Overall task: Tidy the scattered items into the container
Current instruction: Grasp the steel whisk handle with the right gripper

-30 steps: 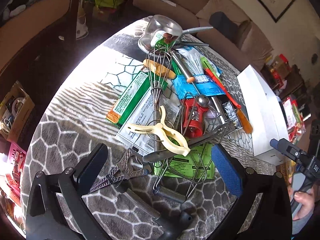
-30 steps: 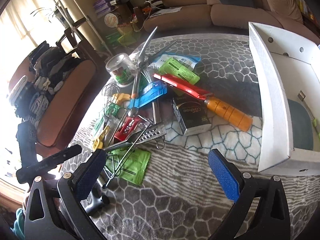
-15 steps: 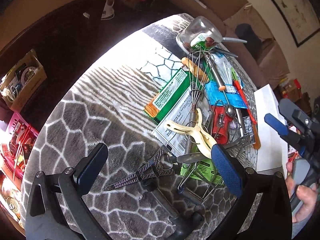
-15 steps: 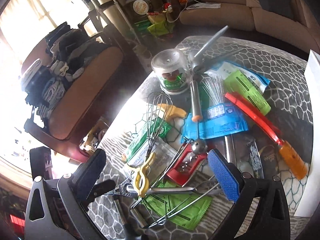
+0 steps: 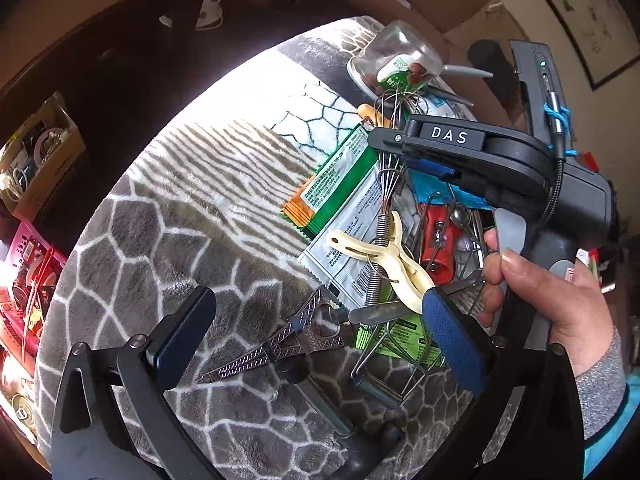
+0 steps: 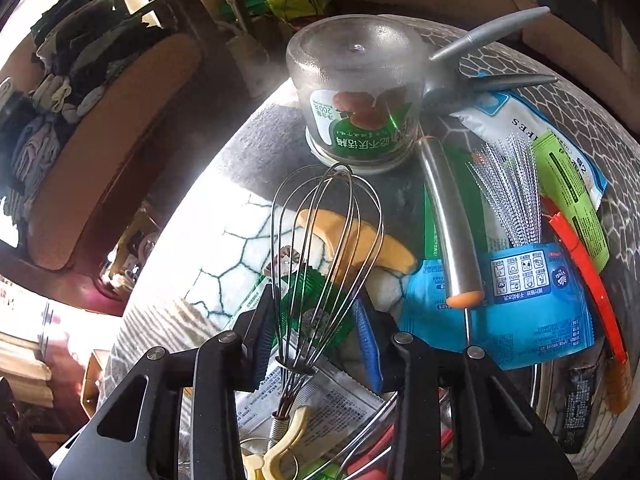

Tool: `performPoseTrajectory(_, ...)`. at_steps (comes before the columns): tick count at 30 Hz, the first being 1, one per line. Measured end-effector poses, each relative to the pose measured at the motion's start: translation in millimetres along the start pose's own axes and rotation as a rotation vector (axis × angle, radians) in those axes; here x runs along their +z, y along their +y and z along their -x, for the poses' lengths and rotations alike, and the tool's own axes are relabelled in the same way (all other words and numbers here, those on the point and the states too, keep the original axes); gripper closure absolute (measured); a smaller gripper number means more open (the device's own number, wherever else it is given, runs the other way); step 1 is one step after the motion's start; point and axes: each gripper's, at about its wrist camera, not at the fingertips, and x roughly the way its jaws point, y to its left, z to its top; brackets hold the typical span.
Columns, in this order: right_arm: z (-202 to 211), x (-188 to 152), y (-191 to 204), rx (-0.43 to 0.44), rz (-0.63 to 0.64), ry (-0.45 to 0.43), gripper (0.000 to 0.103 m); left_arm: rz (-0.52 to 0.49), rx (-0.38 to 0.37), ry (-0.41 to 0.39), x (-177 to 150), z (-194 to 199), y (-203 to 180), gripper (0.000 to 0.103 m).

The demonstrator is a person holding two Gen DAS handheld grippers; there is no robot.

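Observation:
A pile of kitchen items lies on the patterned cloth. My right gripper has its blue pads close on both sides of the wire whisk, at the base of its wires. It also shows in the left wrist view, over the whisk. My left gripper is open and empty above a metal Eiffel-tower opener. A cream plastic clip lies on the whisk's spring handle. The container is out of view.
An upturned clear jar, grey tongs, blue packet, red-and-orange tool, green packets and a red opener crowd the pile. The table edge drops to floor clutter at left.
My right gripper moved forward over the pile and narrowed its jaws around the whisk. My left gripper shifted slightly; the white container left both views.

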Motion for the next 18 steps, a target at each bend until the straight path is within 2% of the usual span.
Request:
performPoseTrajectory(4, 19, -1, -3, 0.038, -0.023, -0.065, 0.067, -0.004, 0.002, 0.007, 0, -3, 0, 0.000)
performPoseTrajectory(12, 108, -21, -10, 0.079, -0.052, -0.315, 0.067, -0.066, -0.008, -0.048, -2, 6, -12, 0.000)
performPoseTrajectory(18, 156, -37, -18, 0.090, -0.061, -0.386, 0.067, -0.181, -0.052, -0.101, -6, 15, -37, 0.000)
